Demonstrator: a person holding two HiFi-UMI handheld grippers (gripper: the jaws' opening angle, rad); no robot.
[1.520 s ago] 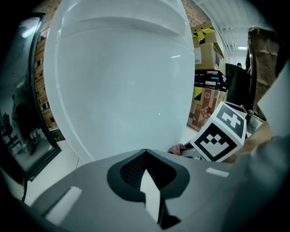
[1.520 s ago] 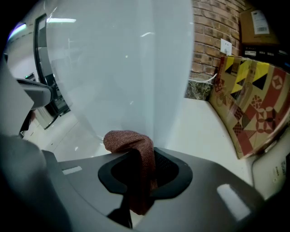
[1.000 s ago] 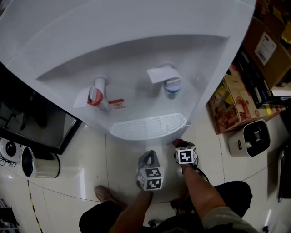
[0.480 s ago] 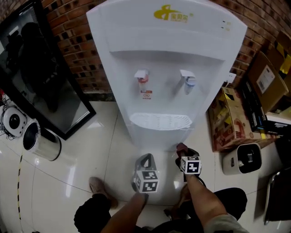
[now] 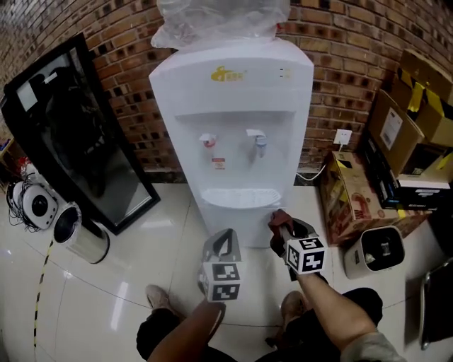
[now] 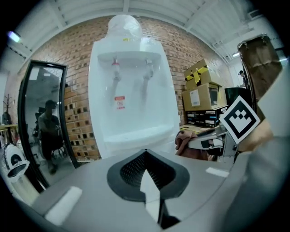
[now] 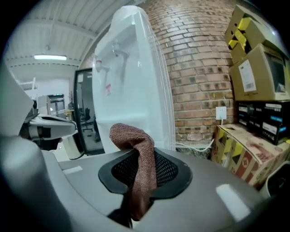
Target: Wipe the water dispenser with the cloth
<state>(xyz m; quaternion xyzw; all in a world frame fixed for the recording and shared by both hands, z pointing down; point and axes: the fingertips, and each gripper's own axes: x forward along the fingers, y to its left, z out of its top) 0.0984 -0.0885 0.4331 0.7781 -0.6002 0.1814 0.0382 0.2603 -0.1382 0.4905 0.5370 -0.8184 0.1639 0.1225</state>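
Note:
The white water dispenser [image 5: 233,141] stands against the brick wall, with two taps [image 5: 233,141] above its drip tray [image 5: 237,198]. My right gripper [image 5: 283,228] is shut on a brown cloth [image 5: 277,219] just right of the tray's front. In the right gripper view the cloth [image 7: 141,158] hangs folded out of the right gripper [image 7: 146,152], with the dispenser [image 7: 131,90] close ahead on the left. My left gripper [image 5: 222,239] is shut and holds nothing, a little short of the dispenser's base. Its own view shows the left gripper [image 6: 145,152] facing the dispenser [image 6: 131,90].
A black-framed glass panel [image 5: 78,134] leans on the wall at left, with a steel bin [image 5: 81,240] before it. Cardboard boxes [image 5: 396,127], an orange carton [image 5: 354,201] and a white appliance [image 5: 375,251] crowd the right. A clear plastic bag [image 5: 219,18] tops the dispenser.
Both grippers have risen from near the floor to about drip-tray height, and now point more level. The head view has pulled back and up, showing the whole dispenser. The cloth stays gripped.

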